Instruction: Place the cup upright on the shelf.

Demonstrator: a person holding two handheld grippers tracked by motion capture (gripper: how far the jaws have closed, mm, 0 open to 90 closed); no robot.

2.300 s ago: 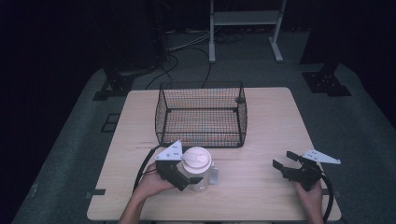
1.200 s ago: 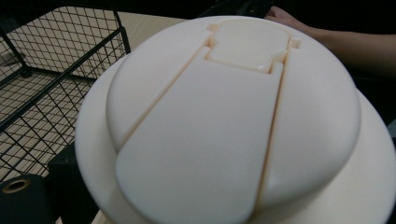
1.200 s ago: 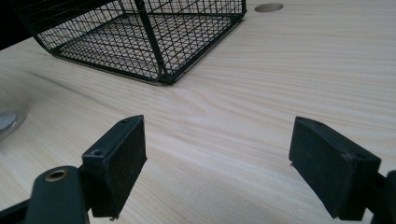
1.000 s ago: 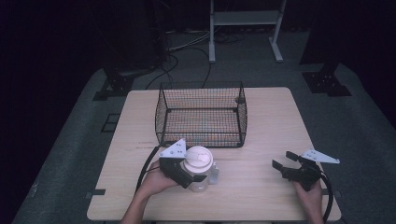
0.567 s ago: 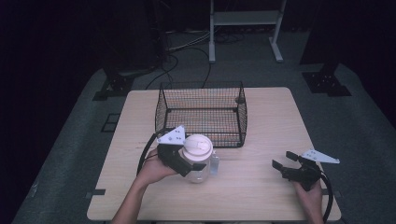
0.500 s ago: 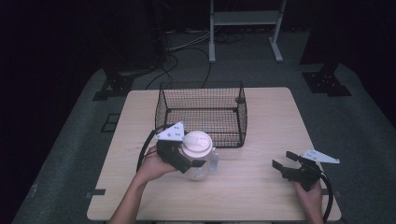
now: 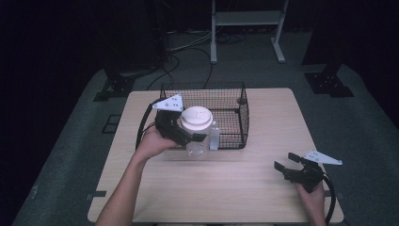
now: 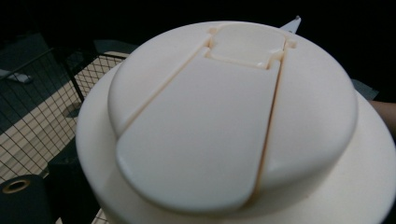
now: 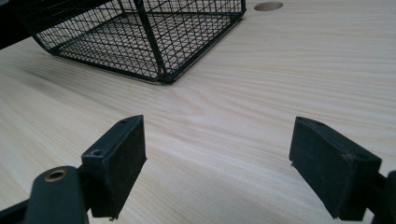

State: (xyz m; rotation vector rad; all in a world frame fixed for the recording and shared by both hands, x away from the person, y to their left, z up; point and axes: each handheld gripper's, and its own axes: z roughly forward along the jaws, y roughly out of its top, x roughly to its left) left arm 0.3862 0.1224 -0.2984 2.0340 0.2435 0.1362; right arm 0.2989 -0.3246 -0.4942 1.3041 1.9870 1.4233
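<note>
The left gripper [image 7: 184, 134] is clamped on the upright white-lidded jar [image 7: 197, 133] at the wire basket's [image 7: 235, 101] near-left wall — the right gripper [image 7: 288, 167], gaping and empty, rests on the worktop [image 7: 226, 179] far right.

Smooth cream plastic lid [image 8: 224, 116] (slightly glossy), black wire-mesh basket [image 9: 140, 32], pale matt wood-grain table [image 9: 261, 93].

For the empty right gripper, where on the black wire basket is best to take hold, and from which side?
Probably the top rim wire of the black wire mesh basket, on its right wall, coming from above. That wire is thin and its top is open, so the open right gripper can close over it; the wall faces that gripper.
</note>
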